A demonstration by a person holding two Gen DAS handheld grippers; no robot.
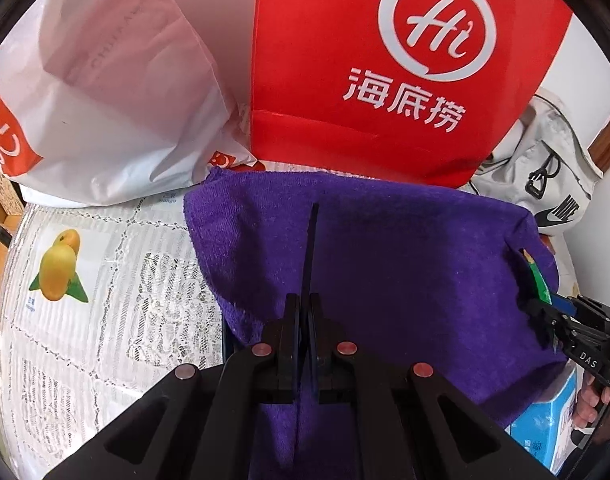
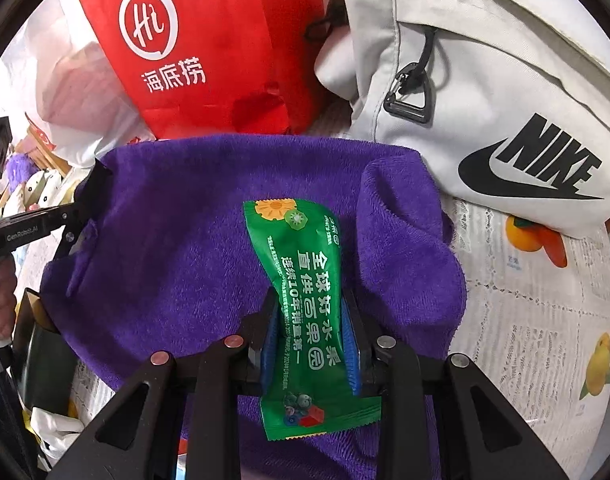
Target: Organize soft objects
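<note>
A purple towel (image 1: 405, 264) lies spread on the lace-covered table; it also shows in the right wrist view (image 2: 177, 240). My left gripper (image 1: 305, 320) is shut over the towel's near edge, with a thin dark sheet edge-on between its jaws; whether it pinches the towel I cannot tell. It shows at the left of the right wrist view (image 2: 81, 216). My right gripper (image 2: 311, 320) is shut on a green snack packet (image 2: 305, 292) held above the towel. It shows at the right of the left wrist view (image 1: 545, 304).
A red paper bag (image 1: 385, 60) and a white plastic bag (image 1: 117, 92) stand behind the towel. A white Nike bag (image 2: 485, 92) lies at the back right. A blue tissue pack (image 1: 553, 428) sits under the towel's right side. The tablecloth (image 1: 105, 300) shows printed fruit.
</note>
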